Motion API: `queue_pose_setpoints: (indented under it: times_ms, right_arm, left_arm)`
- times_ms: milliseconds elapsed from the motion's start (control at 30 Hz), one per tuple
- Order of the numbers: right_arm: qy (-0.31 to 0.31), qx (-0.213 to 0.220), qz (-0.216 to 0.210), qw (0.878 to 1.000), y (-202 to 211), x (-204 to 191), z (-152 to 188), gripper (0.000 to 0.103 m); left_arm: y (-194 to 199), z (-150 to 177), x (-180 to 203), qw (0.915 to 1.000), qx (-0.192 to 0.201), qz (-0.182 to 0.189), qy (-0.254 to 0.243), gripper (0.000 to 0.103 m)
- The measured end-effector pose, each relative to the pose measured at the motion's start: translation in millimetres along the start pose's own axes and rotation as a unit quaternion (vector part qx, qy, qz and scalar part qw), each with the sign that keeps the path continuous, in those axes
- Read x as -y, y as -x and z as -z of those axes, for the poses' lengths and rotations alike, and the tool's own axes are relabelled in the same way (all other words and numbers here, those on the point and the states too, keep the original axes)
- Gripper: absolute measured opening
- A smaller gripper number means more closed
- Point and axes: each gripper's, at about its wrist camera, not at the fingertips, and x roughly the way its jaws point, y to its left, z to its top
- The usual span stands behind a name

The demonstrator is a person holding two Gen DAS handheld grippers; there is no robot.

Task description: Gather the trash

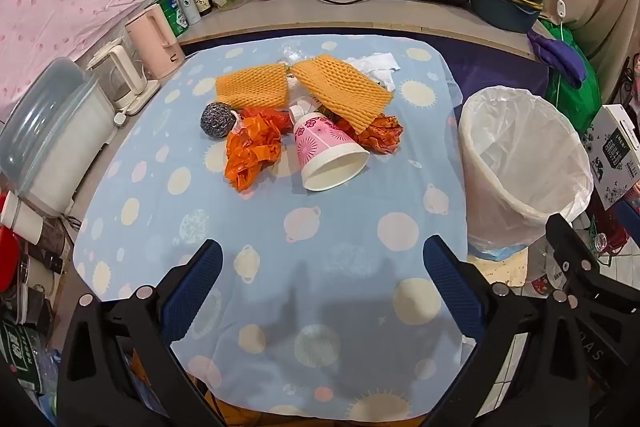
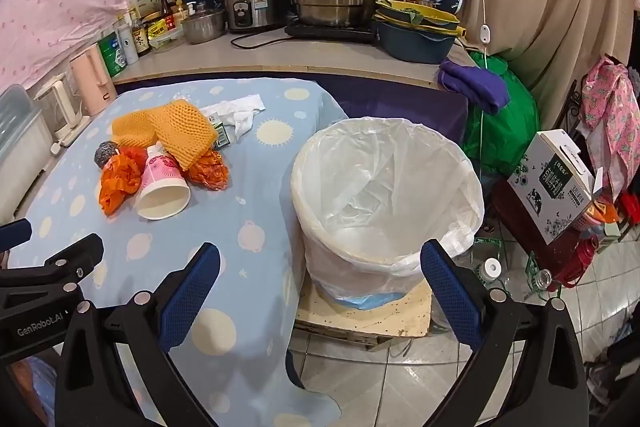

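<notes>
1. Hovering over a cloth-covered counter (image 1: pixel 320 247), the left hand-held gripper (image 1: pixel 322 291) has its two blue-padded fingers (image 1: pixel 192 291) spread as wide as they go, with nothing between them.
2. Spread just as wide and equally empty, the right hand-held gripper (image 2: pixel 320 291) sits off the counter's right edge, above a white bin (image 2: pixel 384 195) lined with a clear plastic bag.
3. Trash lies in a loose heap near the middle of the counter, well apart from both grippers: a pink paper cup (image 1: pixel 328 155) on its side with its mouth facing the viewer, crumpled orange plastic (image 1: pixel 252 151) to its left, and a second orange wad (image 1: pixel 380 135) to its right.
4. Two orange foam nets (image 1: pixel 340 87) lie across the back of the heap, a steel scouring ball (image 1: pixel 217 120) touches its left side, and white crumpled paper (image 1: pixel 376 67) sits behind.
5. From the left wrist, the whole heap is seen head-on and the bin only at the right margin, with a white kettle (image 1: pixel 120 75) and a pink kettle (image 1: pixel 156 31) along the counter's left edge.
6. From the right wrist, the bin's empty interior is open to view, along with the stained board (image 2: pixel 360 315) beneath it, the tiled floor (image 2: pixel 400 379), and a printed carton (image 2: pixel 556 183) at the right.
</notes>
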Motion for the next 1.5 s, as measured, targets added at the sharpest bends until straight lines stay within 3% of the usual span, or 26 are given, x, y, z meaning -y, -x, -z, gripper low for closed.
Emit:
queue_pose_setpoints:
  times_ms: [1500]
  right_arm:
    - [0.009, -0.001, -0.001, 1.000, 4, 1, -1, 0.096]
  left_arm:
    - [15, -3, -1, 0.9990, 0.042, -0.017, 0.002, 0.096]
